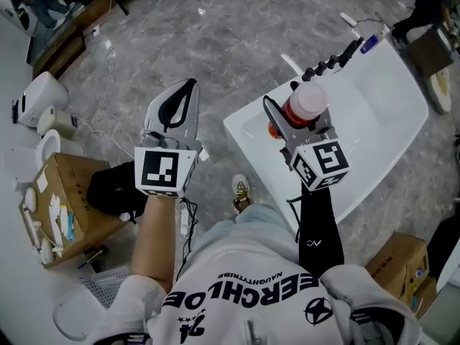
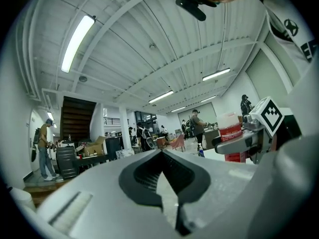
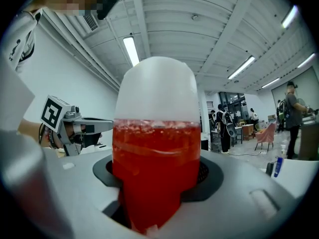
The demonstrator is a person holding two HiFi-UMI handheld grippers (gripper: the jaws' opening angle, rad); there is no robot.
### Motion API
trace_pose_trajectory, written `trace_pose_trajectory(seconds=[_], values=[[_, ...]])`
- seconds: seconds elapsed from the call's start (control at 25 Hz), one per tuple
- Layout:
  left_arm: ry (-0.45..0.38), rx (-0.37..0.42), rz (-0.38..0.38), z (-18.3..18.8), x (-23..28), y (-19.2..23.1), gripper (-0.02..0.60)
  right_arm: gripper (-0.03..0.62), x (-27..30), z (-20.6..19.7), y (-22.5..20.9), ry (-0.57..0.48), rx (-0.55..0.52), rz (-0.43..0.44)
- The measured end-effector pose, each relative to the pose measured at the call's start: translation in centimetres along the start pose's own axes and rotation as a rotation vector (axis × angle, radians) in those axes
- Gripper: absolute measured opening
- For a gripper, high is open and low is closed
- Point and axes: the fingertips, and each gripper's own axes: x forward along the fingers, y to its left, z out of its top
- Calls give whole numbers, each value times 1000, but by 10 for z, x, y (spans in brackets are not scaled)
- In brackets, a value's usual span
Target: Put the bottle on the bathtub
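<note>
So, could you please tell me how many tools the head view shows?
2: the left tool over the floor, empty; the right tool over the white bathtub, gripping the red bottle.

Grey marble floor point(image 1: 215, 42), white ribbed ceiling point(image 2: 149, 34)

The head view looks steeply down from above the person onto the left gripper point(image 1: 188, 86), the right gripper point(image 1: 293, 110), the bathtub point(image 1: 374, 99) and the floor point(image 1: 215, 34). Each gripper view sits low behind its own jaws and faces level into the hall. In the right gripper view the bottle point(image 3: 154, 158) is very near and fills the middle. Each gripper view also catches the other gripper at its edge.
</note>
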Motion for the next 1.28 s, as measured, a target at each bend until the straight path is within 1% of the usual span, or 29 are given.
trace_pose_trajectory(seconds=[0.32, 0.52, 0.76, 0.92, 1.08, 1.28], values=[[-28, 44, 19, -1, 18, 10, 0, 305, 17, -3, -6, 7, 8, -9], [-25, 56, -15, -5, 48, 7, 0, 304, 34, -5, -31, 3, 11, -33], [-12, 22, -41, -22, 87, 11, 0, 304, 59, -15, -60, 3, 27, -50], [-7, 3, -60, -35, 120, 9, 0, 302, 77, -31, -85, 30, 50, -77], [2, -17, -95, -47, 143, 6, 0, 302, 89, -46, -98, 30, 85, -93], [25, -43, -143, -72, 168, -6, 0, 301, 97, -68, -119, 46, 64, -120]])
